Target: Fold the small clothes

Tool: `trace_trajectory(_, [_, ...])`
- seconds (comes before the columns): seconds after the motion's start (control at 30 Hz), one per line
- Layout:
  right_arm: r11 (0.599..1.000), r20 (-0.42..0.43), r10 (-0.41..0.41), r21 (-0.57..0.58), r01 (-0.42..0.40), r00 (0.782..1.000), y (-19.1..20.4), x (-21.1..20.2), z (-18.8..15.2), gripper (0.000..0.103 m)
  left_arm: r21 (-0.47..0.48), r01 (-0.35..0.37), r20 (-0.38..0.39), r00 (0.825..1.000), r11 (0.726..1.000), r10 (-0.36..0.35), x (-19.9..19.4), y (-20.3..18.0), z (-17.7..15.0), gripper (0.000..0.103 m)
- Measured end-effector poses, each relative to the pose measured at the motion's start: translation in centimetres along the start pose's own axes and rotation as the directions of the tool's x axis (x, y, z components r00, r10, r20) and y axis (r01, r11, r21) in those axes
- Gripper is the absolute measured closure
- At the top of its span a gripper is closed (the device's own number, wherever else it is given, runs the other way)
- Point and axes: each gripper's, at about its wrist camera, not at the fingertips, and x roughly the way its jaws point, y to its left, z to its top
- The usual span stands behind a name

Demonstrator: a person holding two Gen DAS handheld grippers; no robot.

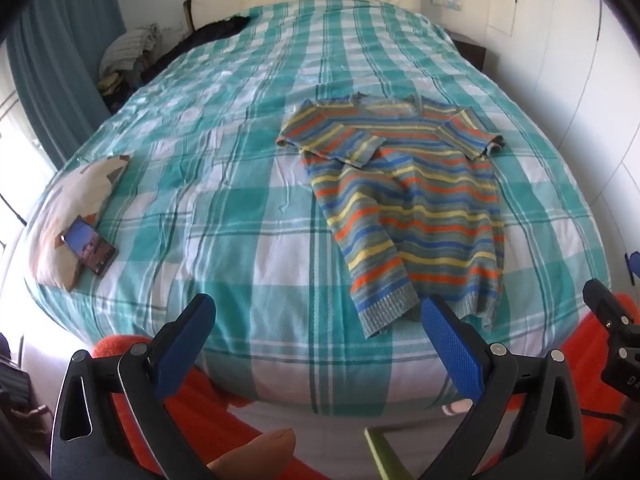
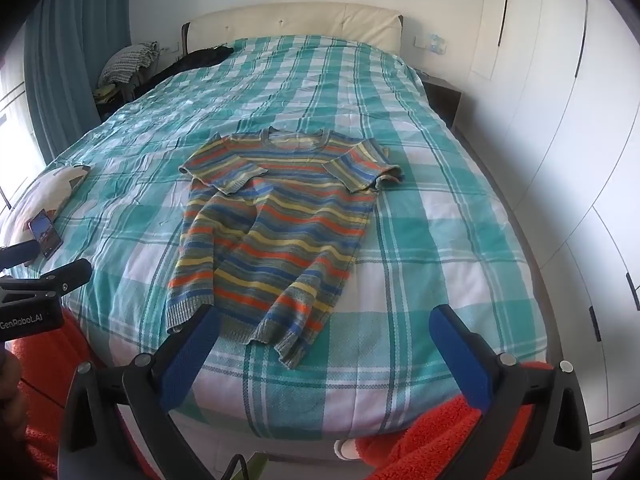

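A small striped sweater (image 1: 408,200) in orange, blue, yellow and grey lies flat on the teal checked bedspread (image 1: 224,184), neck toward the headboard, both sleeves folded in over the chest. In the right wrist view the sweater (image 2: 276,232) sits centre, its hem toward me. My left gripper (image 1: 320,316) hangs open over the bed's near edge, just short of the hem, nothing between its blue pads. My right gripper (image 2: 324,324) is open too, its left pad (image 2: 192,344) overlapping the hem corner in the picture; I cannot tell if it touches.
A phone (image 1: 90,246) rests on a pale cushion (image 1: 76,208) at the bed's left edge. Dark clothes (image 1: 216,30) and a heap of laundry (image 1: 128,50) lie near the headboard. White wardrobe doors (image 2: 560,120) run along the right. An orange fleece (image 2: 440,440) is below the grippers.
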Motion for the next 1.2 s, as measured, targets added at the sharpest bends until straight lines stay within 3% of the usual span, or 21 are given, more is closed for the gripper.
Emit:
trace_trajectory(0.3, [0.995, 0.010, -0.103, -0.009, 0.103, 0.995, -0.4, -0.2, 0.3, 0.000, -0.006, -0.001, -0.014, 1.000, 1.000, 0.001, 0.3, 0.4, -0.4, 0.000])
trace_trajectory(0.67, [0.990, -0.021, -0.140, -0.025, 0.139, 0.990, -0.7, -0.1, 0.3, 0.000, 0.009, 0.008, -0.027, 1.000, 1.000, -0.008, 0.1, -0.6, -0.1, 0.000])
trace_trajectory(1.0, [0.994, -0.050, -0.104, 0.009, 0.104, 0.993, -0.8, 0.6, 0.0, 0.000, 0.012, 0.011, -0.044, 0.999, 1.000, -0.010, 0.6, -0.7, 0.1, 0.000])
trace_trajectory(1.1, [0.995, -0.024, -0.099, 0.017, 0.099, 0.995, -1.0, 0.5, -0.1, 0.000, 0.021, 0.039, -0.045, 0.998, 0.999, -0.038, 2.0, 0.0, 0.1, 0.000])
trace_trajectory(1.2, [0.998, 0.003, -0.054, 0.044, 0.053, 0.999, -2.3, 0.7, 0.0, 0.000, -0.045, 0.091, -0.100, 0.990, 0.995, -0.095, 5.4, 2.6, -0.2, 0.000])
